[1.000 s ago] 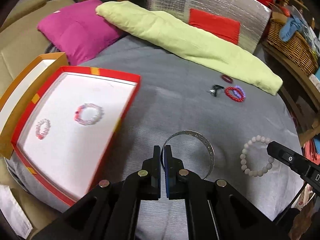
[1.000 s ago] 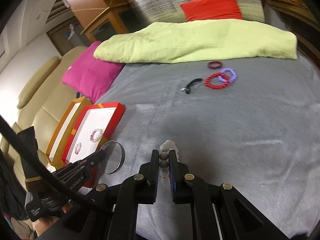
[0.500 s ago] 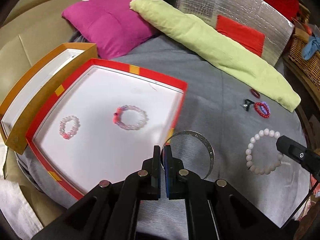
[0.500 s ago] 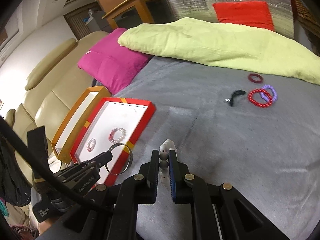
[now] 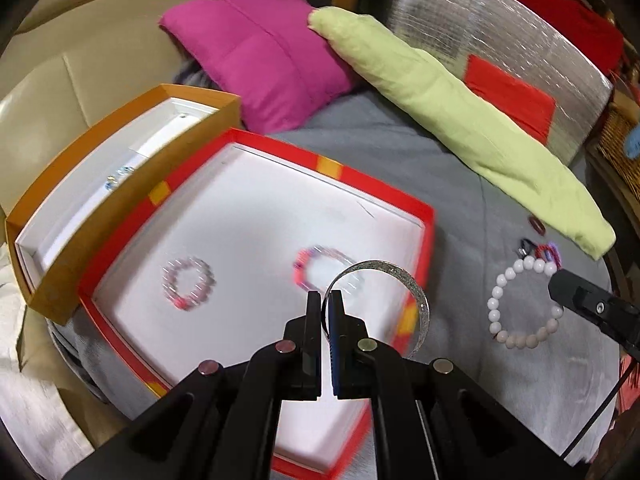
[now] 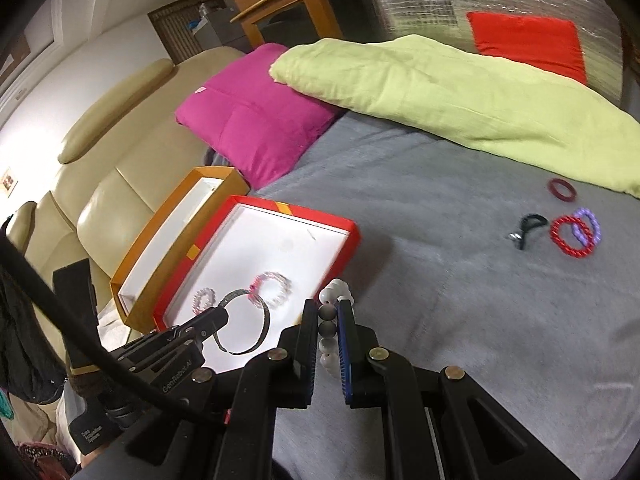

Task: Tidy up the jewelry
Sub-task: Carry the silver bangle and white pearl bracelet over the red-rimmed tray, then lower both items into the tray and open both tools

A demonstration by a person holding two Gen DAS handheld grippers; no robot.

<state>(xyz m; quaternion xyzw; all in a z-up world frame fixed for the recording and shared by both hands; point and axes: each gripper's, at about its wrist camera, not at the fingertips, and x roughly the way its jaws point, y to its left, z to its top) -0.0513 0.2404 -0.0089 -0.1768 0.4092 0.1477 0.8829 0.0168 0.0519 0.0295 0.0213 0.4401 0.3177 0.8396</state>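
My left gripper is shut on a silver glitter bangle, held in the air over the right edge of the red-rimmed white tray. Two beaded bracelets lie in that tray. My right gripper is shut on a white bead bracelet, hanging just right of the tray; in the left wrist view the same bracelet dangles from the right gripper's tip. The left gripper with the bangle shows over the tray in the right wrist view.
An orange box with small items sits left of the tray. On the grey cover lie a red bracelet, a purple one, a dark red ring and a black clip. A magenta pillow and a green blanket lie behind.
Both grippers have carried their bracelets leftward to the red tray. The bangle now hangs over the tray's right edge, and the white bead bracelet has come close beside the tray.
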